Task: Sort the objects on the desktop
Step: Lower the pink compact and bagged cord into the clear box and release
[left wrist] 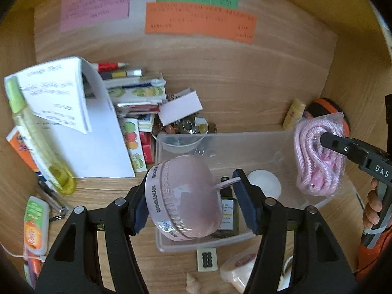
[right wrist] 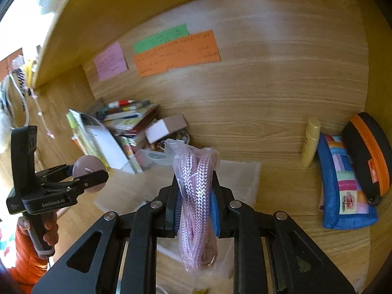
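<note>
My left gripper (left wrist: pixel 191 196) is shut on a round pink case (left wrist: pixel 186 186) lettered around its rim, held tilted above the near end of a clear plastic box (left wrist: pixel 245 139). In the box lie a small dark bottle (left wrist: pixel 229 216) and a white disc (left wrist: pixel 265 183). My right gripper (right wrist: pixel 196 196) is shut on a bagged coil of pink cord (right wrist: pixel 196 171), hanging over the box (right wrist: pixel 245 178). The left wrist view shows the bagged cord (left wrist: pixel 316 156) at the box's right end. In the right wrist view the left gripper (right wrist: pixel 85 174) and the case (right wrist: pixel 84 165) are at the left.
Books, notepads and a white card box (left wrist: pixel 180 107) pile up at the back left, beside a small bowl of coins (left wrist: pixel 186 132). A green bottle (left wrist: pixel 36 132) leans left. A yellow tube (right wrist: pixel 311 142), blue patchwork pouch (right wrist: pixel 348 183) and orange-black case (right wrist: pixel 367 159) sit right. A tile (left wrist: pixel 207 259) lies near.
</note>
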The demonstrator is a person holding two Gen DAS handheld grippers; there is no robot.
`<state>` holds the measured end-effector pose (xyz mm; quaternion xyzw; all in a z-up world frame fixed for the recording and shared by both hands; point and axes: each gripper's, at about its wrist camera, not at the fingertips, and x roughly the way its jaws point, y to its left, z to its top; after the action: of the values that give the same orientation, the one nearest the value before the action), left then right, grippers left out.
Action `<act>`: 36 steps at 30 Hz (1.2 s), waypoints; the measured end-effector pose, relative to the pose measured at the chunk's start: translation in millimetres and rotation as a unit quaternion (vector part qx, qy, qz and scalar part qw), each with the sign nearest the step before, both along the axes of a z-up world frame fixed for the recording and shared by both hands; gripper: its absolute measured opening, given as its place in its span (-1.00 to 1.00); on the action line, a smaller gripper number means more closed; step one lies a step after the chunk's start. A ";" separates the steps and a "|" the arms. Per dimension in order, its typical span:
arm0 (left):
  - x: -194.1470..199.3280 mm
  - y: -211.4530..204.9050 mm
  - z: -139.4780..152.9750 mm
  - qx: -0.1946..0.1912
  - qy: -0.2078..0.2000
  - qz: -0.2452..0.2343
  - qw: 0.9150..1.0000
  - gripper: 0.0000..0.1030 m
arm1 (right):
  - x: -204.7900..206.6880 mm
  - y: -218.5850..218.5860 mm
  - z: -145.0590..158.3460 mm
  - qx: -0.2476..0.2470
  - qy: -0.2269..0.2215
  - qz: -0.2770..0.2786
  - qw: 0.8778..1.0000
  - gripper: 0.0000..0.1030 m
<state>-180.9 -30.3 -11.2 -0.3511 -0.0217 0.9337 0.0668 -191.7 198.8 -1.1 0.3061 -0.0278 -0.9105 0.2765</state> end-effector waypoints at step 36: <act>-60.8 41.8 -50.4 -0.074 -0.079 -0.012 0.994 0.33 | -11.1 -41.6 -54.5 0.143 0.023 -0.014 0.989 0.25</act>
<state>-241.7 11.5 -61.6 -0.4278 0.0461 0.9013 0.0498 -202.9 157.2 -55.6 0.3211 0.1053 -0.9156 0.2179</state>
